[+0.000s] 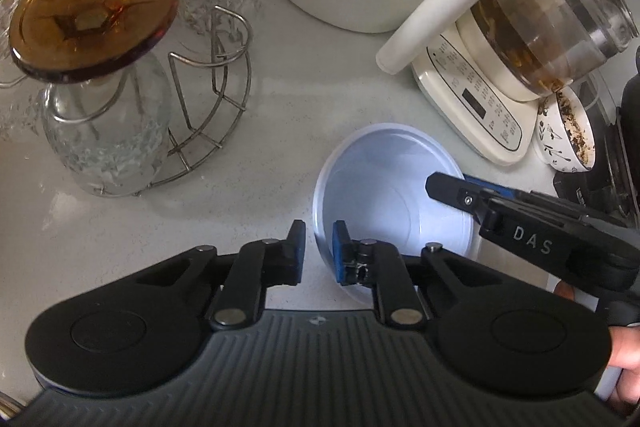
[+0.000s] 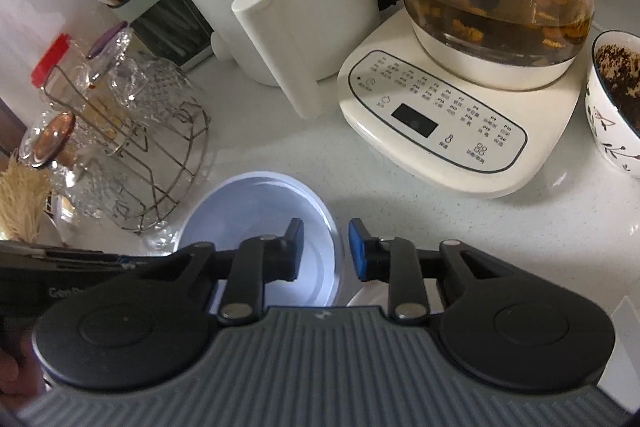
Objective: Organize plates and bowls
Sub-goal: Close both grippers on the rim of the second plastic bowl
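On the near bench, the white bowl (image 1: 394, 203) sits w/ left hand-held gripper (image 1: 319, 253) and right hand-held gripper (image 2: 325, 249) each nearly closed astride its rim; not lifted yet, dirty bowl (image 2: 614, 103) at right untouched.

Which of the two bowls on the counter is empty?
The plain white bowl by the wire glass rack, with both hand-held grippers at its rim. The flower-patterned bowl right of the kettle base holds dark brown residue.
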A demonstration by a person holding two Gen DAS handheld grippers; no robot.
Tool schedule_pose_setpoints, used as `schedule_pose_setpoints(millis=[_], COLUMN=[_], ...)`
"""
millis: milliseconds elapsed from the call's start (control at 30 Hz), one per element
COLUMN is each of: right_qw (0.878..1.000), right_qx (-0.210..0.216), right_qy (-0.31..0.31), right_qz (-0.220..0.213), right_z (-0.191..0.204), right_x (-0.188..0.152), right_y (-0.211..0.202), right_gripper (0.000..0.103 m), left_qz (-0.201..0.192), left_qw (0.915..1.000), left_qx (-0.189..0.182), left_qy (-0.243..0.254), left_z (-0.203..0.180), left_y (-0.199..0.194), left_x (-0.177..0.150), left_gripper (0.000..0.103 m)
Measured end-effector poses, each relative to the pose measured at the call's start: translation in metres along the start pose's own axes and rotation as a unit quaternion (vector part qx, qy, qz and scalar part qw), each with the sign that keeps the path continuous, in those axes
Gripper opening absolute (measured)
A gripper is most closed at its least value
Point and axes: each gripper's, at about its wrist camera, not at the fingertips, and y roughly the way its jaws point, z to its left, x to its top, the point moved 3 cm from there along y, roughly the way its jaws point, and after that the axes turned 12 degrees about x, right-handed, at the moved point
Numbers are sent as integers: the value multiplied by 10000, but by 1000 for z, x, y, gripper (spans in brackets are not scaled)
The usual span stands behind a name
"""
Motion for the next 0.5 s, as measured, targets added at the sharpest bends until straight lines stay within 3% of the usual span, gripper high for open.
schedule_pose_setpoints(millis=[167,500], right_qw=[9998,9993], right_qx=[-33,190], right_qy=[-138,-263], right_qz=[122,171], right_z=[5,20], right_x=[-3,-3], right_y=[3,-13], right_gripper=[12,12], left_qz=[-14,-146], left_qw=[10000,9994], left_qx=[-15,-15], left_qy=[-91,-318], left_z=[5,19], left_y=[2,-24], left_x=[2,2], left_gripper=[10,10])
